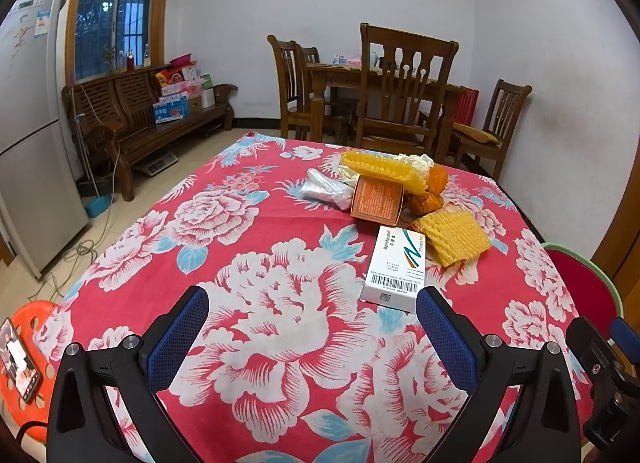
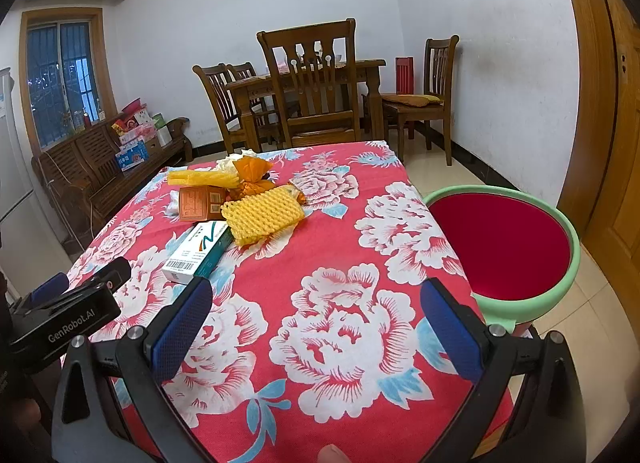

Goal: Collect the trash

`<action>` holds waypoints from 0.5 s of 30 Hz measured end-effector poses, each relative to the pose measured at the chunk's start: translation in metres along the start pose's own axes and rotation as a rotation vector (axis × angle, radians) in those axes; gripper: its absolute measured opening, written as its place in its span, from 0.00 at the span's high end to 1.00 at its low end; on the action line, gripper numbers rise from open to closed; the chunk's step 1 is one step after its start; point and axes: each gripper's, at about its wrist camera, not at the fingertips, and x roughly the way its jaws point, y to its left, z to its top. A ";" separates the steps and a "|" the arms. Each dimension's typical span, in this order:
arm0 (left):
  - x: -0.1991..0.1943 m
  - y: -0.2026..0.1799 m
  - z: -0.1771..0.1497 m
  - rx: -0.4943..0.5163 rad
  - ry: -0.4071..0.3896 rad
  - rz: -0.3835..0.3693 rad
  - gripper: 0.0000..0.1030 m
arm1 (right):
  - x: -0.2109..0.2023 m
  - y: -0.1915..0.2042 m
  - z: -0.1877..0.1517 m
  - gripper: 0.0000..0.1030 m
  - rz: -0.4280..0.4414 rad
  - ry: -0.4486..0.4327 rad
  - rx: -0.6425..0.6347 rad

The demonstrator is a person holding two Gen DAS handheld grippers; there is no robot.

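**Both grippers wide, empty, over near edge of worktop**

Left gripper (image 1: 312, 303): pitched down toward the floral cloth, fingers (image 1: 180, 339) spread wide, nothing between them. Hovering above the near part of the worktop (image 1: 160, 263), not touching it. White medicine box (image 1: 394, 269) just ahead of the right-hand finger, apart from it.

Right gripper (image 2: 316, 295): same downward pitch, fingers (image 2: 450, 331) wide, nothing held. Over the near right part of the worktop, beside the left gripper's body seen at the frame's left edge.

Trash clustered toward the far middle of the worktop: white medicine box nearest, yellow foam net (image 1: 454, 237) touching its far right corner, orange box (image 1: 376, 199) behind it, crumpled clear plastic (image 1: 326, 189) left of the orange box, second yellow foam net (image 1: 382, 169) lying across the top of the orange box, orange bags (image 1: 430, 193) behind.

Green-rimmed red basin (image 2: 500, 247) off the right edge of the worktop, lower than it.
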 end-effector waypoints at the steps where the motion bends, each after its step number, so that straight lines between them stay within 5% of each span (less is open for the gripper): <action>1: 0.000 0.000 0.000 0.000 0.000 0.000 0.00 | 0.000 0.000 0.000 0.01 0.001 0.000 0.000; 15: 0.002 0.002 -0.001 -0.004 0.001 0.001 0.00 | 0.000 0.000 0.000 0.01 0.001 0.003 0.000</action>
